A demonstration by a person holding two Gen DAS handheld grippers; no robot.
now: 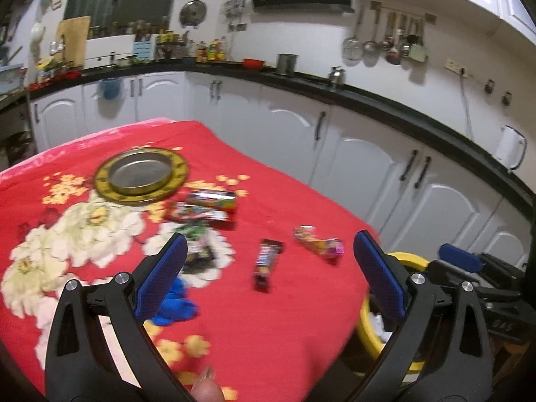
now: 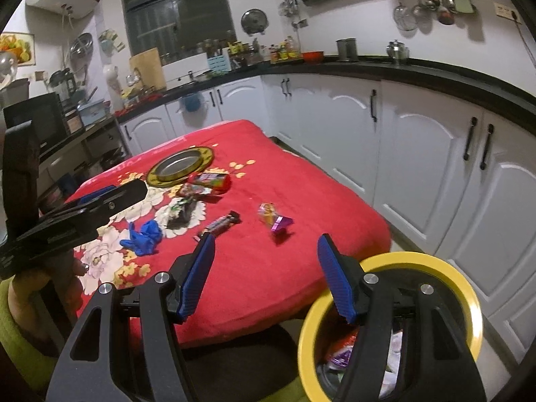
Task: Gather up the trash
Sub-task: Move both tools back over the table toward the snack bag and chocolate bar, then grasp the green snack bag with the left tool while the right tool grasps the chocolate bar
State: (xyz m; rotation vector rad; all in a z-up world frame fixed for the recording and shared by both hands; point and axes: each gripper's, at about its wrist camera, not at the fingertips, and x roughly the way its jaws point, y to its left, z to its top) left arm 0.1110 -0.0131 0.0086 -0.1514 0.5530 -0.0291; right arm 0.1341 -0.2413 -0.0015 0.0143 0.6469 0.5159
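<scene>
**Ana:** Right wrist view has the right gripper [image 2: 264, 276] spread wide and empty, hanging beside the near right corner of the red blanket [image 2: 268, 268], partly over the yellow-rimmed bin [image 2: 469, 298]. Paper and wrappers already lie inside that bin.

**Ben:** Makes sense it waits there; the bin stands on the floor just off that corner, so a drop needs only a short swing. What is left on the blanket?

**Ana:** A dark candy bar wrapper [image 2: 221, 222] nearest the corner, a pink and yellow wrapper [image 2: 273, 219] toward the cabinet side, a blue glove [image 2: 142, 234] to the left, crumpled packets [image 2: 206, 184] between those and the gold-rimmed metal plate [image 2: 181, 166], which sits farthest from the bin.

**Ben:** And the other hand?

**Ana:** In the left wrist view the left gripper [image 1: 269, 279] is also spread apart, nothing between the pads, above the blanket with the candy bar wrapper [image 1: 266, 263] straight ahead.

**Ben:** Room to work?

**Ana:** Bare red cloth surrounds that wrapper, so fingers could come down either side, I'd judge. The blanket edge falls away toward the bin, and white cabinets [image 2: 418, 154] stand well back.
</scene>
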